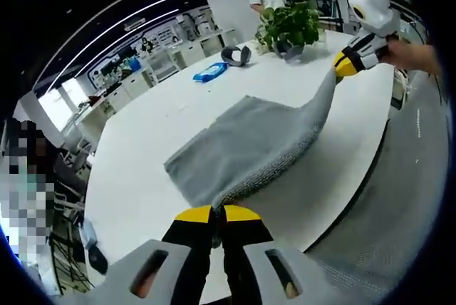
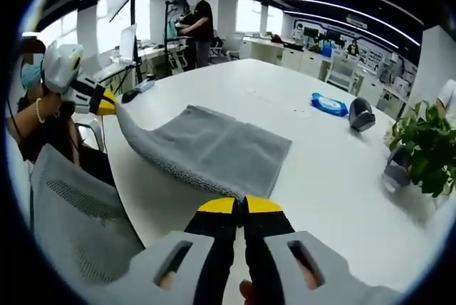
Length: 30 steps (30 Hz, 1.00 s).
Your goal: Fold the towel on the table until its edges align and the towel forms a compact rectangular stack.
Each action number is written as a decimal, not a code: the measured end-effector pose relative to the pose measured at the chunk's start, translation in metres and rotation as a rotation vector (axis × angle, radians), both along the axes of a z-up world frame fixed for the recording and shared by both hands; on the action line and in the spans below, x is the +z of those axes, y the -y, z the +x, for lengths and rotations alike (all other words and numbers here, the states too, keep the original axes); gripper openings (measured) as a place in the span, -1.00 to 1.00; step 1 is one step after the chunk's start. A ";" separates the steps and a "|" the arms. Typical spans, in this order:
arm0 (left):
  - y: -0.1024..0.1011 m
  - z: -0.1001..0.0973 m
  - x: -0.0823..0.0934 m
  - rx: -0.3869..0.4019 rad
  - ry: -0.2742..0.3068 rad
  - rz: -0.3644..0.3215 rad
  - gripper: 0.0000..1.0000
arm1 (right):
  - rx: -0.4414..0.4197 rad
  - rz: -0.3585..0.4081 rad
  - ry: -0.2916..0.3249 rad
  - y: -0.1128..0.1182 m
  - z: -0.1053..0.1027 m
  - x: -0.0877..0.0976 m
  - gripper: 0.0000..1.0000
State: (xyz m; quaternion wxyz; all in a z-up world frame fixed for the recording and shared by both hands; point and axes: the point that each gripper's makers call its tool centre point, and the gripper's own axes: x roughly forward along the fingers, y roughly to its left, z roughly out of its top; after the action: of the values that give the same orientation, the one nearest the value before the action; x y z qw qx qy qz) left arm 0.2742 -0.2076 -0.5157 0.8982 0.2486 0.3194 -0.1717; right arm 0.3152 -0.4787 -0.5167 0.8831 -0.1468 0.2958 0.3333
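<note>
Left claw (image 1: 217,214): I see its yellow-tipped black jaws pressed together, pinching a corner of the towel (image 1: 242,145) at 6 o'clock in the left gripper view. The right claw (image 1: 344,65) enters that view at 1 o'clock, jaws closed on the opposite corner, lifting it off the table (image 1: 142,177)

Right claw (image 2: 239,206): I see the jaws shut on a towel (image 2: 214,148) corner at 6 o'clock in the right gripper view. The left claw (image 2: 105,103) sits at 10 o'clock there, also clamped on cloth

Towel: grey, soft, with a nubbly woven underside showing along the raised edge; a smooth upper face with a faint crease across the middle. It lies mid-table, near edge held up taut between both claws, the far part flat on the table (image 2: 320,177)

Table: white, smooth, rounded edge

Plant (image 1: 288,26): green, leafy, in a grey pot, at 1 o'clock in the left gripper view

Blue packet (image 1: 210,71): flat, beyond the towel

Chair (image 2: 75,209): grey mesh back, at 8 o'clock in the right gripper view
</note>
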 end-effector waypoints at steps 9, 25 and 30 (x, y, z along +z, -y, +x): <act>-0.002 0.002 0.010 0.002 -0.003 0.004 -0.92 | -0.003 0.000 0.034 0.000 0.006 0.011 -0.99; 0.000 0.007 0.034 -0.036 0.042 0.057 -0.92 | -0.055 0.039 0.098 0.007 0.004 0.031 -0.99; -0.001 0.007 0.038 -0.036 0.043 0.060 -0.92 | -0.063 0.056 0.112 0.006 0.003 0.039 -0.99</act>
State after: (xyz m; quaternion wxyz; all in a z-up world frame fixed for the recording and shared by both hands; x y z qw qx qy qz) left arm 0.2816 -0.2065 -0.4776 0.8936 0.2850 0.3005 -0.1730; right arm 0.3179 -0.4846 -0.4781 0.9120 -0.1312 0.2412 0.3049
